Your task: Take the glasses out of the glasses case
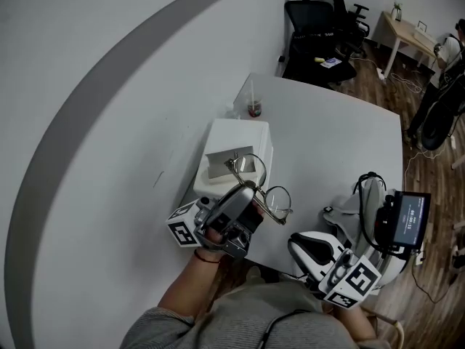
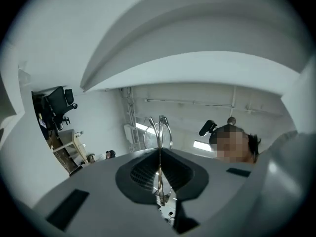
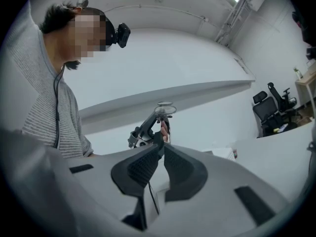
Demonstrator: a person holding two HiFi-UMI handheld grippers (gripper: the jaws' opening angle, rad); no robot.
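Note:
My left gripper (image 1: 250, 192) is shut on a pair of thin wire-rimmed glasses (image 1: 266, 190) and holds them in the air, tilted upward, just in front of the white glasses case (image 1: 234, 145). The case lies open on the white table (image 1: 341, 137). In the left gripper view the glasses (image 2: 159, 130) stand edge-on, pinched between the dark pads. The right gripper view shows the same glasses (image 3: 165, 108) above the left gripper (image 3: 157, 124). My right gripper (image 1: 298, 243) hovers low at the table's near edge, apart from the case, its jaws together with nothing between them (image 3: 159, 147).
A small cup with a straw (image 1: 253, 108) stands behind the case. A device with a lit screen (image 1: 407, 220) and white gear (image 1: 367, 195) sit at the table's right front. Black office chairs (image 1: 320, 31) and a wooden desk (image 1: 407, 35) stand beyond the table.

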